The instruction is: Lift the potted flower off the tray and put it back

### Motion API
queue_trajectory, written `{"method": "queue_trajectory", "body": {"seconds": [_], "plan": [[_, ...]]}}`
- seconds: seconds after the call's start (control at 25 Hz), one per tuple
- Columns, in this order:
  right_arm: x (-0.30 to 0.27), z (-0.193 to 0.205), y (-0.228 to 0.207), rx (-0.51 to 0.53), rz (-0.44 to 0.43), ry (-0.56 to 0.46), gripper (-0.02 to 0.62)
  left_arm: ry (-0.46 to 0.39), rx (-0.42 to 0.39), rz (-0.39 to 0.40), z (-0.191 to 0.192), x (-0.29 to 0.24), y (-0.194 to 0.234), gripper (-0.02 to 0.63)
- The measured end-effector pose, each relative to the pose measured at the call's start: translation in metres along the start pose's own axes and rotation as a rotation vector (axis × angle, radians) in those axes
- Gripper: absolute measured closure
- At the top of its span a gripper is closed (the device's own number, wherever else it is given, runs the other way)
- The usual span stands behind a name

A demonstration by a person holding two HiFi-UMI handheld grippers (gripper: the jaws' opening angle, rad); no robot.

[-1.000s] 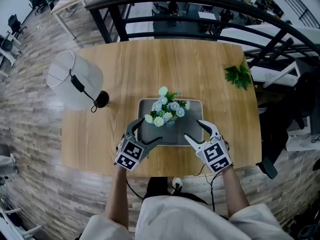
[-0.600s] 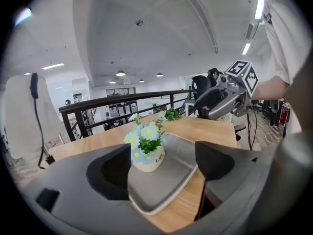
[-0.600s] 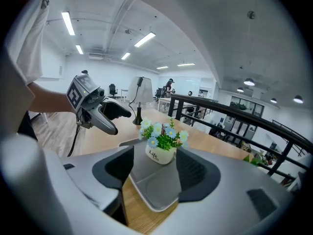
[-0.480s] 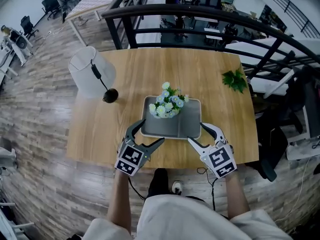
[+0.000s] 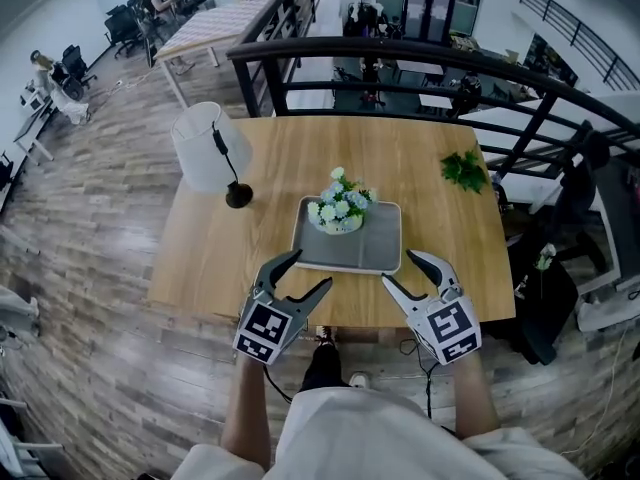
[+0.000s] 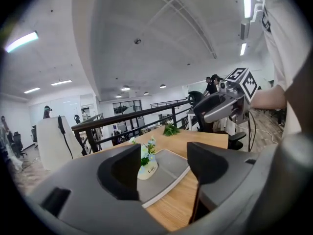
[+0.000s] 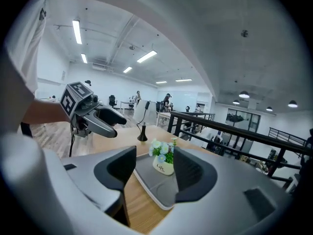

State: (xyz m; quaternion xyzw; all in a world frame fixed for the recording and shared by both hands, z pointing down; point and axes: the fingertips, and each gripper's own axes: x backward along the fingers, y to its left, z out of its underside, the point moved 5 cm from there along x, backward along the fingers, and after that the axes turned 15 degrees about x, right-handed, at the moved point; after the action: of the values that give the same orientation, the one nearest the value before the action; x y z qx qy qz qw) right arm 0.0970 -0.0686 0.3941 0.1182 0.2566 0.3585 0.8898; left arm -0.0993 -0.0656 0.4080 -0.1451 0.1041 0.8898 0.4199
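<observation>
In the head view, a potted flower (image 5: 341,211), pale blooms in a small white pot, stands upright on the far left part of a grey rectangular tray (image 5: 372,250); the tray lies on the near middle of a wooden tabletop (image 5: 420,153); a table lamp (image 5: 210,148) with a white shade stands toward the left edge, and a green sprig (image 5: 464,170) lies near the far right corner, both well apart from the tray; a dark railing (image 5: 400,56) runs behind the tabletop; the left claw (image 5: 310,270) and the right claw (image 5: 398,268) hang side by side over the near edge of the tabletop, just short of the tray, each with its marker cube toward the person; both stand apart and empty, and their jaws have just been closing somewhat with nothing between them. In the left gripper view, the two dark jaws stand fairly wide with clear space between; the potted flower (image 6: 147,164) and the tray (image 6: 172,173) show through that gap, well beyond the tips, the pot partly hidden behind the left jaw and touched by neither; the right claw shows high at the right, held in the air, and the lamp's shade rises at the left. In the right gripper view, the jaws likewise stand apart and hold nothing; the potted flower (image 7: 165,163) sits on the tray (image 7: 155,186) framed between them but farther off, out of contact; the left claw (image 7: 108,120) hovers at the left above the tabletop, its jaws parted and bare, with the lamp beyond it.
</observation>
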Motion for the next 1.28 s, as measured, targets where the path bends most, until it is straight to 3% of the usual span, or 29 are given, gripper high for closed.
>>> {"method": "queue_trajectory", "body": {"seconds": [0.28,0.4,0.64,0.76,0.88,1.28], "plan": [[0.038,-0.02,0.013,-0.01,0.028,-0.078,0.387,-0.058,-0.015,-0.02,-0.02,0.033,-0.032,0.367],[0.056,-0.023,0.02,-0.015,0.032,-0.107,0.411,-0.076,-0.022,-0.032,-0.023,0.044,-0.048,0.439],[0.079,-0.022,0.027,-0.04,0.06,-0.095,0.5,-0.08,-0.038,-0.052,-0.023,0.06,-0.073,0.503],[0.088,-0.022,0.03,-0.051,0.081,-0.087,0.522,-0.075,-0.044,-0.073,-0.021,0.067,-0.08,0.581],[0.099,-0.026,0.029,-0.061,0.1,-0.1,0.573,-0.072,-0.059,-0.063,-0.024,0.074,-0.089,0.584],[0.112,-0.034,0.041,-0.005,0.072,-0.112,0.577,-0.089,-0.074,-0.054,-0.025,0.088,-0.112,0.584]]}}
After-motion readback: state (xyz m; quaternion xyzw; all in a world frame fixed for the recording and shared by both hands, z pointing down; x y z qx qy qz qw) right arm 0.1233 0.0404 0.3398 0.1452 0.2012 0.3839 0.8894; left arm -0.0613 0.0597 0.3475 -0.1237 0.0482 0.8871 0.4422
